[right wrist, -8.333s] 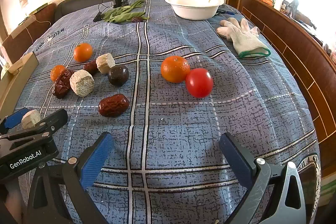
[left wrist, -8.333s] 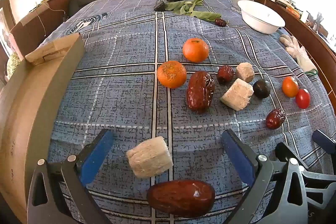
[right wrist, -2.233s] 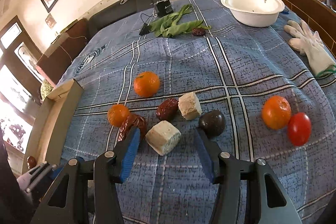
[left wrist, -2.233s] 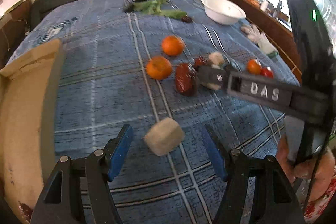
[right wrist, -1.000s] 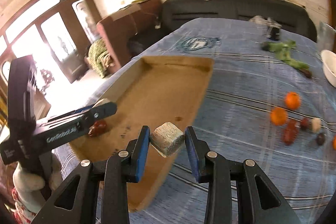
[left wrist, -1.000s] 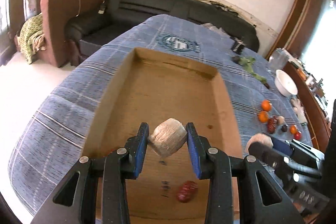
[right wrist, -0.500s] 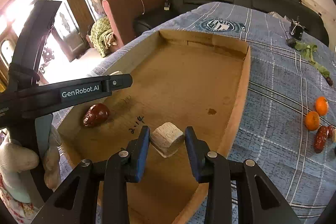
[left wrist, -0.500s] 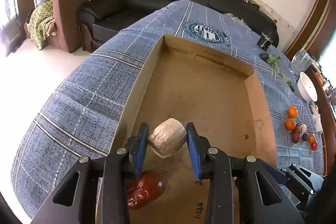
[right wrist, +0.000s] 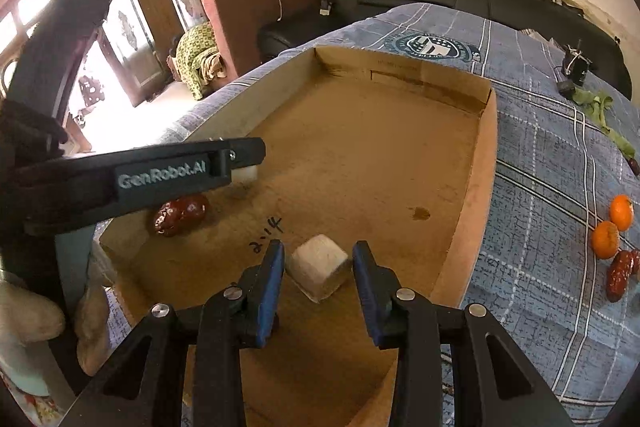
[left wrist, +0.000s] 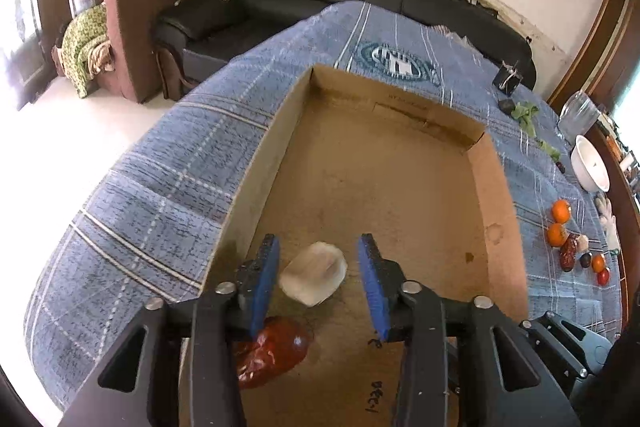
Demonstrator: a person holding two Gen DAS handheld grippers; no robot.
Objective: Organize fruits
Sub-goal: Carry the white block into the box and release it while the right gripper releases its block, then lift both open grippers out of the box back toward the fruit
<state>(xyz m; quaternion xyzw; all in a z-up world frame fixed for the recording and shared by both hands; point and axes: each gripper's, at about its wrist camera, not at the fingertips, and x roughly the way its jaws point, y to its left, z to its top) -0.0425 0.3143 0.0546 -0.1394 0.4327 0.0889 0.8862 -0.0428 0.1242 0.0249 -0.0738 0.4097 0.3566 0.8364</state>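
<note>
Both grippers hang over a shallow cardboard box [left wrist: 496, 187] on a blue plaid cloth. My left gripper [left wrist: 318, 279] is open; a pale sugarcane chunk [left wrist: 314, 277] lies loose between its blue pads on the box floor, beside a red date [left wrist: 276, 353]. My right gripper [right wrist: 318, 277] has its pads a little apart around a second pale chunk [right wrist: 318, 271] that rests on the box floor [right wrist: 360, 155]. The date [right wrist: 182, 213] and the first chunk [right wrist: 245, 174] also show in the right wrist view, under the left gripper's body.
Oranges [left wrist: 559, 211], dates and small tomatoes [left wrist: 602, 275] lie on the cloth [left wrist: 160, 195] to the right of the box. A white bowl [left wrist: 591, 169] and glass jar stand further back. A black sofa and an armchair stand beyond the table.
My left gripper has opened and let its chunk down onto the box floor. My right gripper has loosened around its chunk, which now rests on the floor.
</note>
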